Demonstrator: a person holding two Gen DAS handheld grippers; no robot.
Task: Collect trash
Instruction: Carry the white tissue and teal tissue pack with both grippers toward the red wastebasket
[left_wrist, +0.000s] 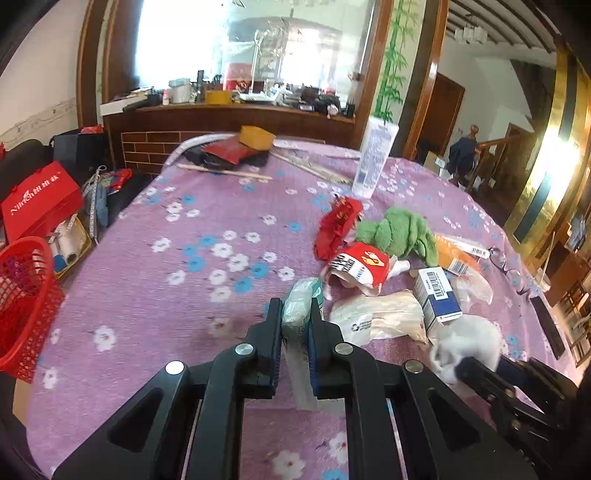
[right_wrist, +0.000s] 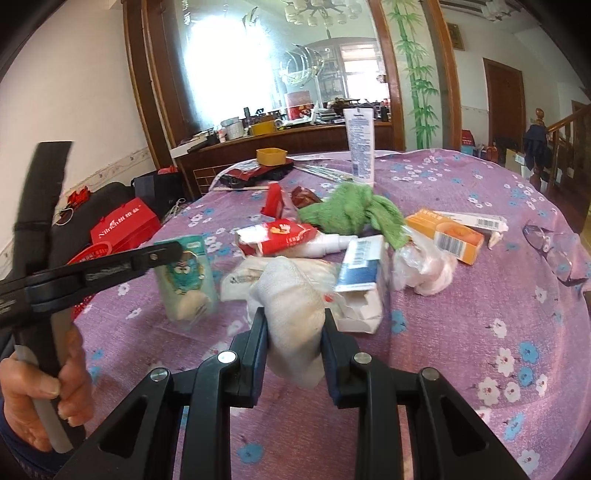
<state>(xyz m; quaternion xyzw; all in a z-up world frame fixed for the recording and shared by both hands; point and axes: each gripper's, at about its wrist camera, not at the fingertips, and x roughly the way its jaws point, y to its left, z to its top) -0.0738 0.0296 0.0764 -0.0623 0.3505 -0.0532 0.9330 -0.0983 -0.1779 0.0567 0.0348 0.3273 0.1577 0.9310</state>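
Fingers of the left gripper (left_wrist: 294, 325) are clamped on a green-and-white tissue packet (left_wrist: 301, 306); its printed face shows only in the right wrist view, where the packet (right_wrist: 186, 275) hangs at about 9 o'clock from the heap. The right gripper (right_wrist: 293, 326) pinches a crumpled white wad (right_wrist: 291, 295), blurred and too soft-edged to say if it is paper or cloth; its lower end is hidden between the jaws. At 3 o'clock in the left view that wad (left_wrist: 469, 343) is a pale smear. A bare hand (right_wrist: 44, 391), cut off by the frame, grips the left tool's handle.

Remaining litter sits at 12 to 2 o'clock: a torn red carton (right_wrist: 275, 236), a blue-and-white box (right_wrist: 360, 266), an orange box (right_wrist: 445, 230), a green cloth (right_wrist: 351, 212). All lie on a purple flowered tablecloth (right_wrist: 480, 295). A red mesh basket (left_wrist: 22, 291) stands at 9 o'clock, partly cropped. Behind, a glaring window washes out detail.
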